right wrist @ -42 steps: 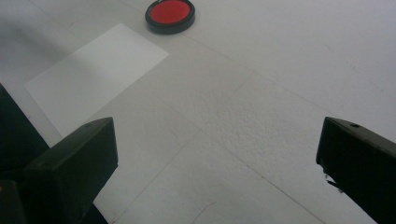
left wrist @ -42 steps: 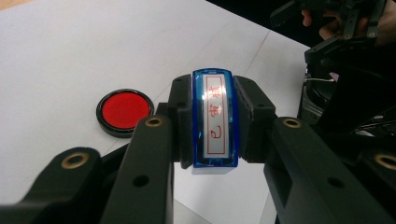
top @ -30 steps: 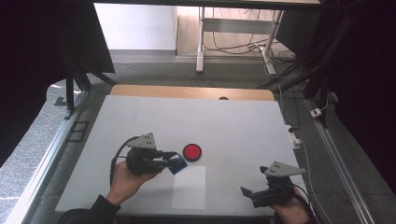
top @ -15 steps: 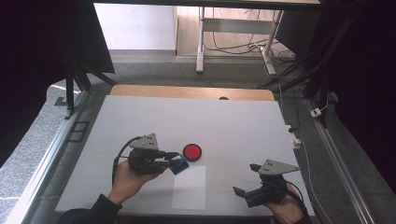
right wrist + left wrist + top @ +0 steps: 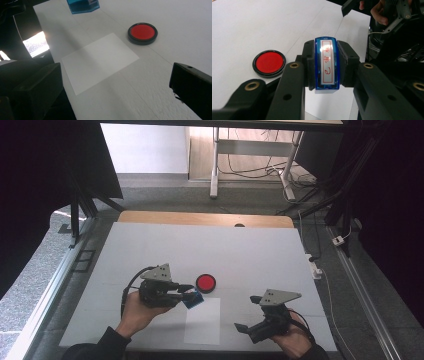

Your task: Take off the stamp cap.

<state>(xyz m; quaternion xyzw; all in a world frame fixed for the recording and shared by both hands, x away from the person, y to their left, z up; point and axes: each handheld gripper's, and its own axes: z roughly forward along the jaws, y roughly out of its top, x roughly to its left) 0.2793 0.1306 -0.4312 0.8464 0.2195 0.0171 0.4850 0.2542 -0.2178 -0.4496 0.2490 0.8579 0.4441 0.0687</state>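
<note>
Stamp [image 5: 326, 66], blue: white label strip along its top face, inside a thin red frame, bearing red handwritten-style characters in a single column. The strokes are too small and glare-washed to read with certainty; the lowest looks like a hooked character, those above it are denser. The label faces the left gripper view, the stamp lying just right of the ink pad [image 5: 269, 63] there. Ink pad: plain red face, black rim, no lettering. Paper [image 5: 99, 60] beside the ink pad: blank.
</note>
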